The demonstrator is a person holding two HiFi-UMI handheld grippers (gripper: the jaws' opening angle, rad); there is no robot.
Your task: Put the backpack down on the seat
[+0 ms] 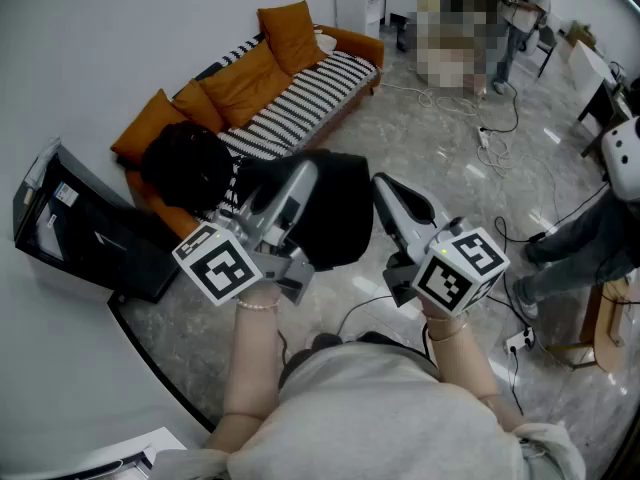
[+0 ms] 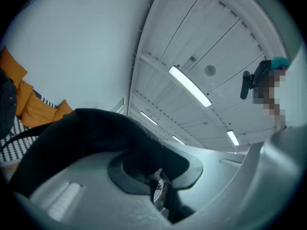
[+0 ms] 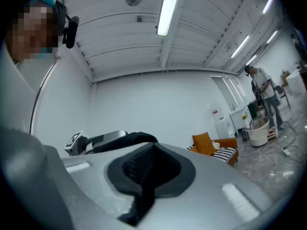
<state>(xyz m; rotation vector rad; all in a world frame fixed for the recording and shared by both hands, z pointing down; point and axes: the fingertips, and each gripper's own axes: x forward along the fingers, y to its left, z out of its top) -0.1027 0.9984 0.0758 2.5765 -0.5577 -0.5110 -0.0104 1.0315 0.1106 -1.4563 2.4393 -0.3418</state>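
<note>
Left hand-held gripper clamps limp black backpack.

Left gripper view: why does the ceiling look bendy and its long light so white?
Left gripper view: the wide lens curves the white panelled ceiling; its long tube light glares; the black fabric backpack near the lens is blurry. Right gripper view: same curving.

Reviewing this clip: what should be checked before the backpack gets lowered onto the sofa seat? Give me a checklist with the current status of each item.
1. Grip of left tongs on backpack fabric: ok, shut.
2. Grip of right tongs: ok, pinching black mesh.
3. Backpack above the striped seat: not ok, it appears short of the sofa.
4. Bare seat space: ok in the middle; a black object occupies one end.
5. Straps hanging free: cannot tell.
</note>
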